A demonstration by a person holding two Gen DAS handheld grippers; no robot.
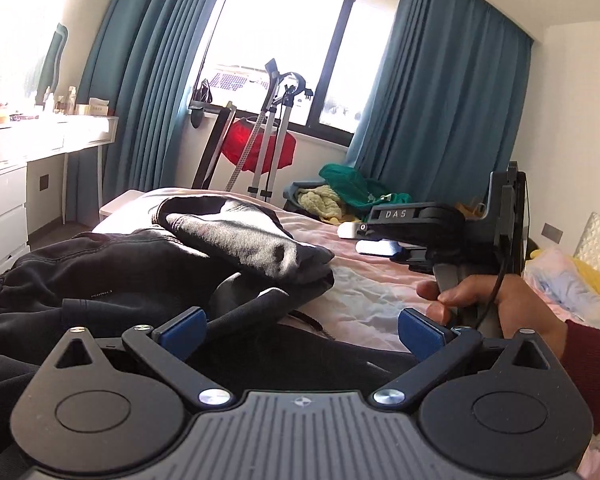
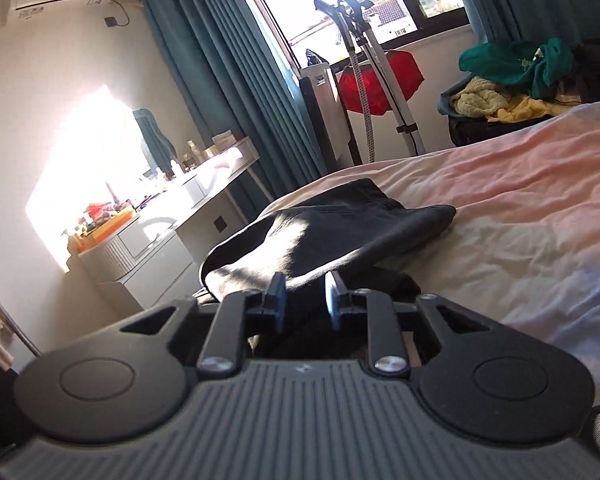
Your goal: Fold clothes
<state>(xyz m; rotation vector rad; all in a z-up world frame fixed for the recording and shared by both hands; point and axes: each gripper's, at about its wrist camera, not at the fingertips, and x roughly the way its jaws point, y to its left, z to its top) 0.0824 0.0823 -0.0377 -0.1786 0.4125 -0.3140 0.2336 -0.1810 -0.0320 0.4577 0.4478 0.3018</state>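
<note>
A black garment [image 1: 132, 264] lies bunched on the pink bed sheet [image 1: 364, 292], partly lit by the sun. My left gripper [image 1: 300, 330] is open just above its near folds, blue pads wide apart. The right gripper [image 1: 384, 246], held in a hand, hovers over the sheet to the right of the garment in the left wrist view. In the right wrist view the same garment [image 2: 340, 236] lies just ahead of my right gripper [image 2: 305, 300]. Its jaws stand a narrow gap apart with black cloth low between them; no grip shows.
A pile of green and yellow clothes [image 1: 348, 192] sits at the bed's far side. A garment steamer stand [image 1: 276, 128] with a red item stands by the window. A white dresser [image 1: 24, 168] runs along the left wall. Teal curtains [image 1: 432, 112] frame the window.
</note>
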